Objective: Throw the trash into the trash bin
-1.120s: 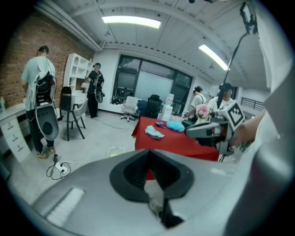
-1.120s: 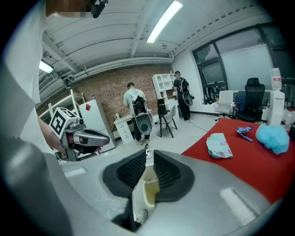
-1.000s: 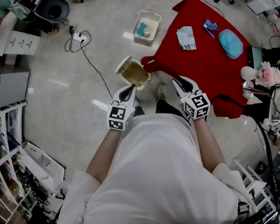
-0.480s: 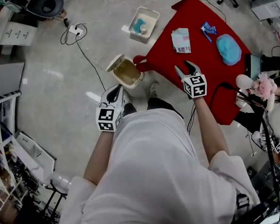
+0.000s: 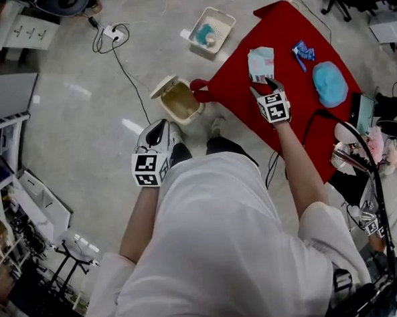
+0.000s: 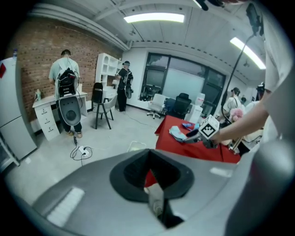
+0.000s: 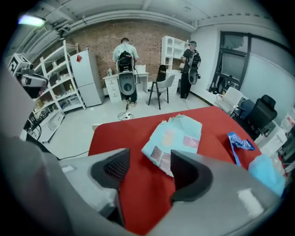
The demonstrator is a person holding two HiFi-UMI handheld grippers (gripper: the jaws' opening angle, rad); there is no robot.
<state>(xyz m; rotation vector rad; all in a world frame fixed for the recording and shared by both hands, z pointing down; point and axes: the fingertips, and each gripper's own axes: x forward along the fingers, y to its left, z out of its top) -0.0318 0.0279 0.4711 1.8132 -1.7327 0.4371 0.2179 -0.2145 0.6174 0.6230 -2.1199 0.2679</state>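
A crumpled light-blue paper packet (image 5: 261, 62) (image 7: 177, 138) lies on the red table (image 5: 303, 118) (image 7: 133, 198). My right gripper (image 5: 266, 86) (image 7: 150, 168) hovers just short of it, jaws opening, with only red cloth between them. A small blue wrapper (image 5: 301, 50) (image 7: 239, 142) and a blue bundle (image 5: 329, 83) lie further along the table. The beige trash bin (image 5: 178, 100) stands on the floor at the table's corner with its lid up. My left gripper (image 5: 158, 128) (image 6: 148, 152) hangs near the bin, shut and holding nothing.
A white tray (image 5: 220, 19) with blue things sits on the floor beyond the bin. A power strip (image 5: 116, 33) trails a black cable across the floor. White shelving (image 5: 11, 172) stands at left. Two people (image 7: 125, 60) stand at desks far off.
My right gripper has swung forward over the red table to the paper packet, and its jaws have spread. The left gripper has drifted slightly to the left, still shut.
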